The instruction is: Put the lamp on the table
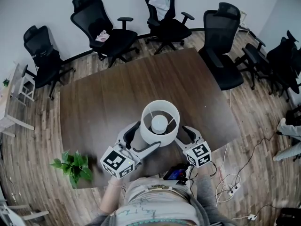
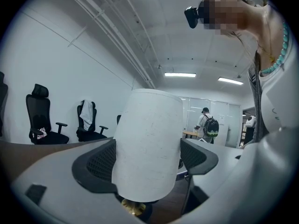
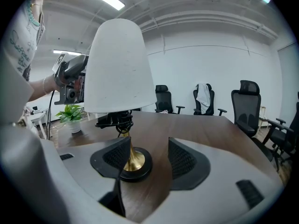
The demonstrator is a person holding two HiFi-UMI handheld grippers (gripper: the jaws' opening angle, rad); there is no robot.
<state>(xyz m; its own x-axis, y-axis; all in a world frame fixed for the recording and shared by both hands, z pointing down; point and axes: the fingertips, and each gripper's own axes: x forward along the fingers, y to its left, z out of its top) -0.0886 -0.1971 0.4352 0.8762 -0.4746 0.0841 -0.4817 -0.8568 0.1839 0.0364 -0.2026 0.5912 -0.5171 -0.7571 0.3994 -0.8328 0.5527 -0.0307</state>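
Head view footage shows the lamp (image 1: pixel 160 121) standing near the table's (image 1: pixel 141 84) close edge, flanked by both grippers. In the left gripper view, the left gripper (image 2: pixel 147 157) is seen clasped on the white shade (image 2: pixel 149 143), one pad against each side. In the right gripper view, the right gripper (image 3: pixel 148 157) is held released, its jaws apart, with the brass-stemmed base (image 3: pixel 133 164) seated flat on the wood just beside one jaw and not pinched. The placing step is judged nearly complete. Next, the left jaws would need to be eased off the shade gently, so the lamp is not tipped, and both grippers drawn back.
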